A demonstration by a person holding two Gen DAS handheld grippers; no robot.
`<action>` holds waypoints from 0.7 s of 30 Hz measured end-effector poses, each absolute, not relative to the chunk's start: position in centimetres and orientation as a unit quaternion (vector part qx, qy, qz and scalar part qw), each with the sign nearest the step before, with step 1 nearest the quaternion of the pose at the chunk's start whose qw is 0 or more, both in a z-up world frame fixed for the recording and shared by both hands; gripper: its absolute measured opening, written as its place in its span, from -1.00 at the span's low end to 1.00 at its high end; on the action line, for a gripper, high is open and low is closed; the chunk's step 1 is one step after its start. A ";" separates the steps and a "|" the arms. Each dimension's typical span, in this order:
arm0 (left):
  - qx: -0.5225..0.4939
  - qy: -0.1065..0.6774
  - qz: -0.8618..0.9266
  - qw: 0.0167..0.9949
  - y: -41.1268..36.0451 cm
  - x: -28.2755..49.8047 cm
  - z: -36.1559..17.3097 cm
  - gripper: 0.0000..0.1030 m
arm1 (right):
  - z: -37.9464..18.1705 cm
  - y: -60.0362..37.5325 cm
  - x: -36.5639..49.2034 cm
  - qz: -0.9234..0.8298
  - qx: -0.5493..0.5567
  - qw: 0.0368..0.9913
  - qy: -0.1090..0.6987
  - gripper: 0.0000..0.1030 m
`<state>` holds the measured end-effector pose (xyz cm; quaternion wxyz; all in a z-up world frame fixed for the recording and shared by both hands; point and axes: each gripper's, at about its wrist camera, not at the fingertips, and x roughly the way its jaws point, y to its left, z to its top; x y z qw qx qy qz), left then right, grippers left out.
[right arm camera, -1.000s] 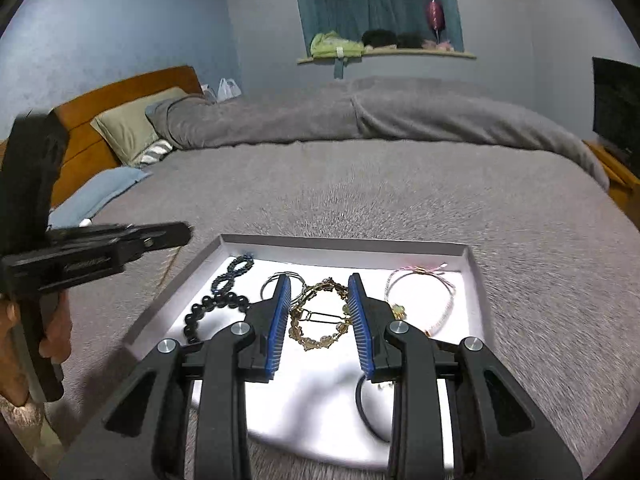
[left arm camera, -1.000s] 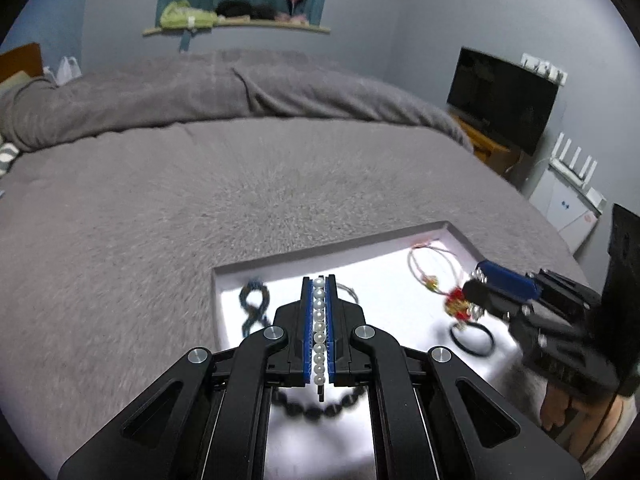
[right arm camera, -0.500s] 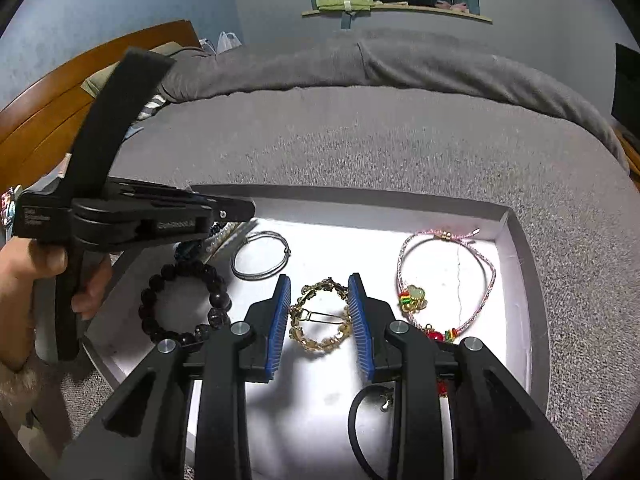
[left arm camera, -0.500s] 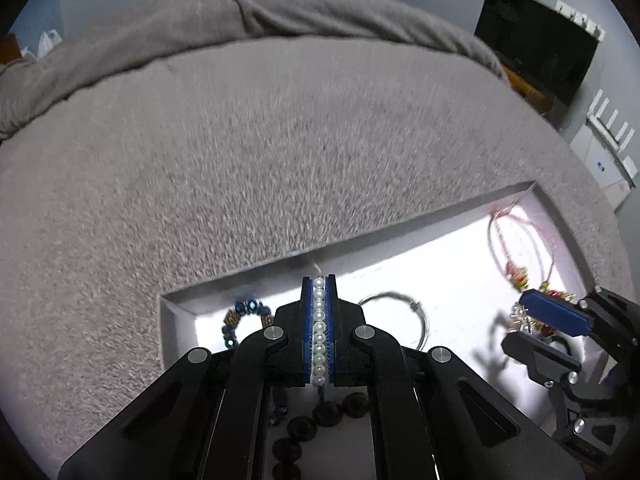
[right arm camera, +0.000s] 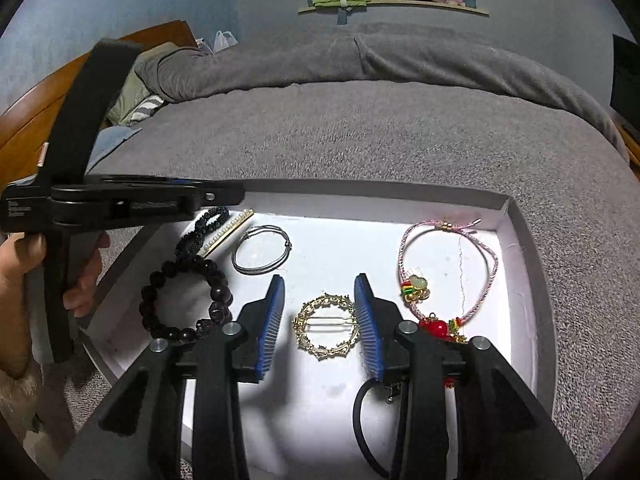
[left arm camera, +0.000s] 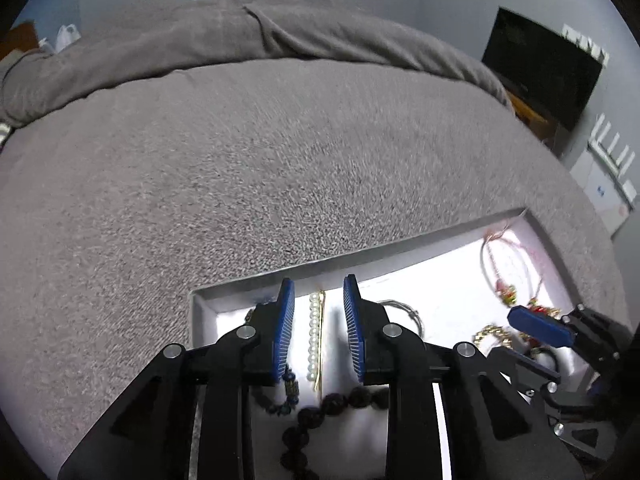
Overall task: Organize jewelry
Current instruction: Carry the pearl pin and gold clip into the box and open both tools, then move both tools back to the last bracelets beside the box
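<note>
Pearl hairpin flat in tray, left gripper released astride: lift straight up, clear of beaded bracelet; right gripper unclenched, empty.

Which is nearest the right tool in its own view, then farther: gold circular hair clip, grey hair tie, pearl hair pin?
1. Gold circular hair clip, between the right tool's open fingers.
2. Grey hair tie, ahead, left.
3. Pearl hair pin, farthest, tray's far-left corner.
</note>
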<state>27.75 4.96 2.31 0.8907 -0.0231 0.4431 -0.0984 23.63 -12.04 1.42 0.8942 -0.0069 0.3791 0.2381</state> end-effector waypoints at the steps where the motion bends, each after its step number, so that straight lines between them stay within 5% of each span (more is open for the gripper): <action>1: -0.030 0.441 -0.097 0.892 5.2 27.3 2.6 -0.48 | 1.6 -12.2 23.5 0.237 -0.005 0.895 0.377 -0.24; 3: -0.035 0.439 -0.095 0.893 5.7 26.2 3.0 -0.44 | 2.2 -12.6 23.0 0.236 0.002 0.900 0.367 -0.05; 11: -0.034 0.398 -0.075 0.914 6.5 21.2 6.3 0.29 | 4.5 -15.6 20.6 0.209 0.043 0.918 0.335 0.39; 21: -0.033 0.352 -0.044 0.934 7.0 14.5 7.6 0.55 | 6.4 -19.3 16.1 0.203 0.073 0.929 0.302 0.77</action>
